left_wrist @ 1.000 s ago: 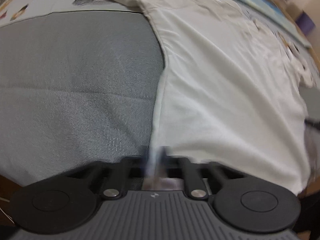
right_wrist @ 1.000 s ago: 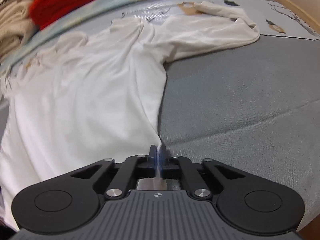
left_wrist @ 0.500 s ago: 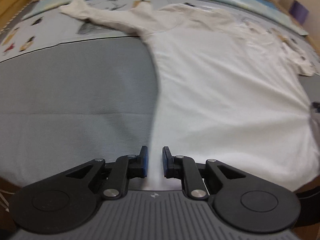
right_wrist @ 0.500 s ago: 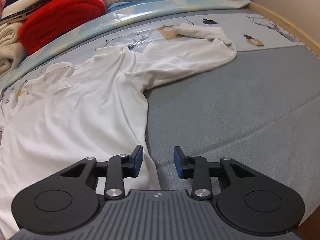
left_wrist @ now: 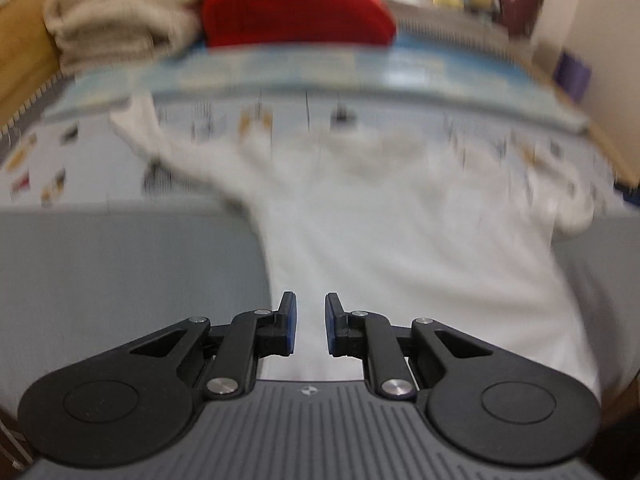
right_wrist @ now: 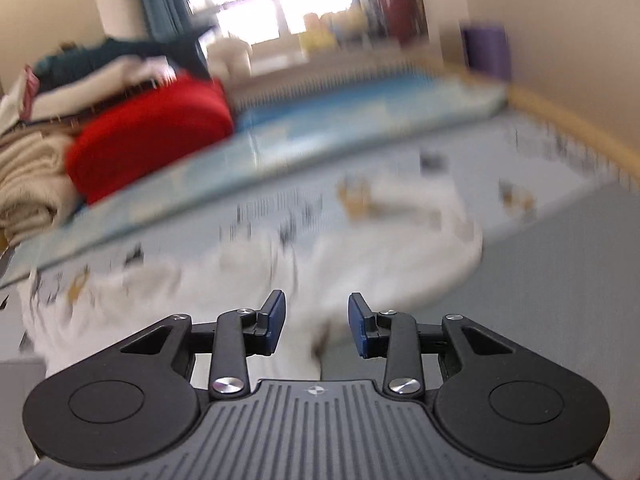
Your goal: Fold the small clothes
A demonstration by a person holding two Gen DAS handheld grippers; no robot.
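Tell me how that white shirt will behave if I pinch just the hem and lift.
The white shirt lies flat and creased on the grey cover, so it is likely floppy and will drape. It looks thin, probably light. The sleeve would likely trail behind.

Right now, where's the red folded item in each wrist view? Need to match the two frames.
Left wrist: the red folded item sits top centre, right of the beige stack.
Right wrist: the red folded item sits upper left, again right of the beige stack.
Shared landmark: the white shirt spread beyond both open grippers.
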